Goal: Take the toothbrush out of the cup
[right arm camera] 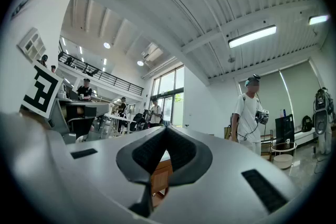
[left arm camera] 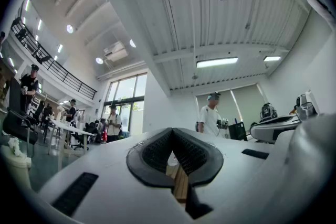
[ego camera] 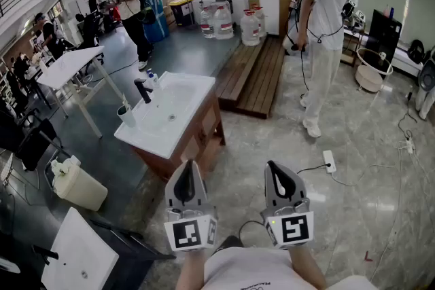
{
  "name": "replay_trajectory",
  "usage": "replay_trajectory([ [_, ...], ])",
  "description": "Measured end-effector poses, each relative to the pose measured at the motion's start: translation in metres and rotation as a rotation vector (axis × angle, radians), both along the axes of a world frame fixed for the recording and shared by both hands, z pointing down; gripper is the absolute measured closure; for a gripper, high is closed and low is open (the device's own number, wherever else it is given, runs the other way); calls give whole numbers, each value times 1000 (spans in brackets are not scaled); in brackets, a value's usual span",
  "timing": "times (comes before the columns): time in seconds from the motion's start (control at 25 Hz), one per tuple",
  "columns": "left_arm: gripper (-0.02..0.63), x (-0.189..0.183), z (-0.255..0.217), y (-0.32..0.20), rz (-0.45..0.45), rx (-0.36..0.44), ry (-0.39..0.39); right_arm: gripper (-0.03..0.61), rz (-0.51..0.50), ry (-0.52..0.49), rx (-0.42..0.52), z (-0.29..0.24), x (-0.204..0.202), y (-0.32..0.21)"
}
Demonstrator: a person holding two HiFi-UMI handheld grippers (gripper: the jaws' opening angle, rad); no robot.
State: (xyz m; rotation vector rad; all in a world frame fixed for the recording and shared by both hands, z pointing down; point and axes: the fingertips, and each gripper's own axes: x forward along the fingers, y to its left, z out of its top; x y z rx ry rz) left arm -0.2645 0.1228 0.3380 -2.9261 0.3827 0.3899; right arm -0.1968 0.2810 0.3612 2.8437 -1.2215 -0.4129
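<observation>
A white cup (ego camera: 127,116) stands on the near left corner of a white sink basin (ego camera: 187,88), with a thin toothbrush (ego camera: 124,105) sticking up out of it. A black faucet (ego camera: 143,90) rises just behind the cup. My left gripper (ego camera: 187,172) and right gripper (ego camera: 277,170) are held side by side well short of the sink, to the right of the cup, both pointing slightly upward. In the left gripper view the left gripper (left arm camera: 172,131) has its pads together on nothing. The right gripper (right arm camera: 166,128) is likewise shut and empty.
The sink sits on a wooden cabinet (ego camera: 201,139). A person in white (ego camera: 326,17) stands at the right by a low wooden platform (ego camera: 255,75). A power strip (ego camera: 329,161) and cables lie on the floor. A white table (ego camera: 71,64) and a pale container (ego camera: 78,183) are at the left.
</observation>
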Motion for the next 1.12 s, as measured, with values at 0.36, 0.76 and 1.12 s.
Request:
replay_trajectory([
  [0.36, 598, 15, -4, 3, 18, 15, 3, 568, 1, -1, 4, 3, 11, -1],
  [0.76, 598, 18, 12, -17, -39, -17, -50, 568, -35, -109, 32, 23, 25, -12],
  [1.12, 598, 31, 34, -43, -102, -68, -77, 567, -73, -179, -34, 53, 42, -24],
])
